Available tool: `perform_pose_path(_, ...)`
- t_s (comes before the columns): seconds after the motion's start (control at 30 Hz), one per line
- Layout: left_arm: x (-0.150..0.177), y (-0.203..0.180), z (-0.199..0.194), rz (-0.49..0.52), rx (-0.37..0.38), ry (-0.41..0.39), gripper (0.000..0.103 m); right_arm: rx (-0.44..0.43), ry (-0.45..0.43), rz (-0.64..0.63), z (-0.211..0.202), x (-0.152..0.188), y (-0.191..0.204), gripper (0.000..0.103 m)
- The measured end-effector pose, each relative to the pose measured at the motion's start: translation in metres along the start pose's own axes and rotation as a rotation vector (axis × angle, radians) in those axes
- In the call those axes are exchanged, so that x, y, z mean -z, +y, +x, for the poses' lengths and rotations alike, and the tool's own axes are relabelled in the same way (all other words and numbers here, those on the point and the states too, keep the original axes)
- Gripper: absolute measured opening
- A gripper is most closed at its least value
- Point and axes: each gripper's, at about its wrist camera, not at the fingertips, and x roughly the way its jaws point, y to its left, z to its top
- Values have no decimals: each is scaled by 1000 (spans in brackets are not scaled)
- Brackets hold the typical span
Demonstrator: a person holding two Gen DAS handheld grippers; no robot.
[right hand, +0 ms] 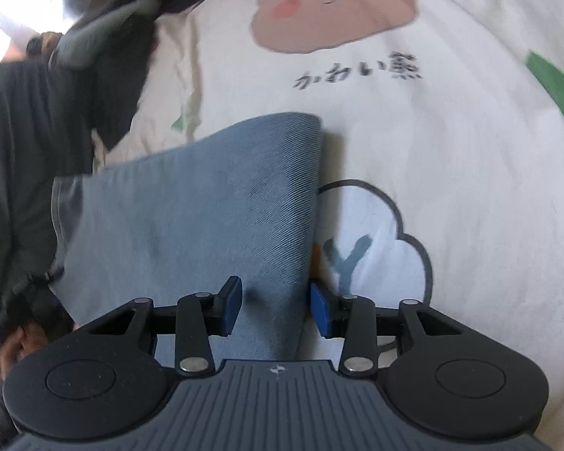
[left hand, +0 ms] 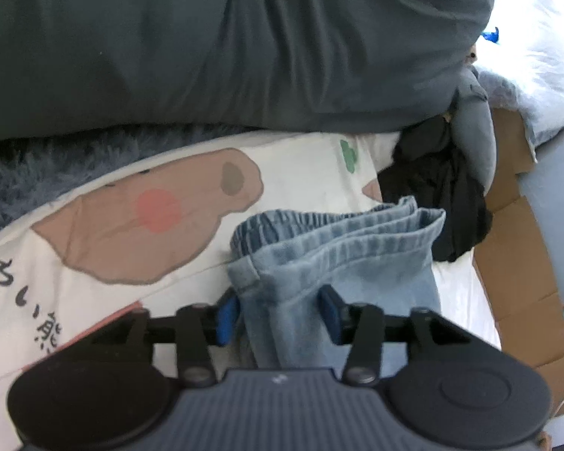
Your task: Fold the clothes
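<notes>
From the left wrist, the left claw (left hand: 278, 314) has the light denim jeans (left hand: 331, 259) bunched between its blue pads (left hand: 227, 314), the pads pressing the cloth from both sides; the fabric runs straight ahead of the claw and ends in a stacked, elasticated waistband just beyond the fingertips, its edge fanned across the view from left to right. The garment's long axis appears to run back under the claw toward the wrist, so it points forward and away here. Beyond and to the left lies the cartoon-bear bedsheet (left hand: 94, 248); ahead and above, a dark grey duvet (left hand: 225, 45); ahead to the right, a black garment (left hand: 436, 191). From the right wrist, the right claw (right hand: 276, 306) straddles a fold of the same jeans (right hand: 191, 206), pads close against the cloth on either side, though whether they truly pinch it cannot be told. The denim spreads ahead and leftward of this claw, its straight folded edge running directly forward; the bear-print sheet (right hand: 451, 150) lies bare to the right. Both claws sit on the cloth, so neither judges nearer.
</notes>
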Motion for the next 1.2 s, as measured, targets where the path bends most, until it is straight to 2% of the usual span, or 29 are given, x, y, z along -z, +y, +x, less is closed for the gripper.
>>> perform_pose_path(0.03,1,-1,1,5,-2,10,61,-15,2,7,1,-1,-1,37)
perform_pose_path(0.07,3,-1,1,10,-4,20,63,-30,4,14,1,-2,-2,35)
perform_pose_path(0.13,7,-3,1,19,2,35,64,-51,8,21,0,-4,-4,23)
perform_pose_path(0.23,15,-5,1,28,17,76,65,-90,11,42,-4,-7,-7,19)
perform_pose_path(0.33,26,-9,1,44,25,125,65,-136,9,63,-8,-6,-11,19)
perform_pose_path(0.47,43,-16,1,51,37,192,65,-144,40,122,2,0,-26,22)
perform_pose_path(0.6,57,-20,1,50,62,239,65,-241,70,247,15,6,-45,29)
perform_pose_path(0.67,65,-21,2,51,71,266,65,-276,79,276,19,7,-49,29)
perform_pose_path(0.77,75,-21,2,46,77,296,65,-296,91,247,19,4,-44,30)
perform_pose_path(0.9,81,-21,2,20,88,315,65,-375,87,203,13,-2,-32,29)
perform_pose_path(1.1,91,-27,6,38,93,345,64,-323,109,186,29,-3,-34,30)
perform_pose_path(1.2,95,-29,8,43,93,357,64,-324,105,184,41,-3,-34,30)
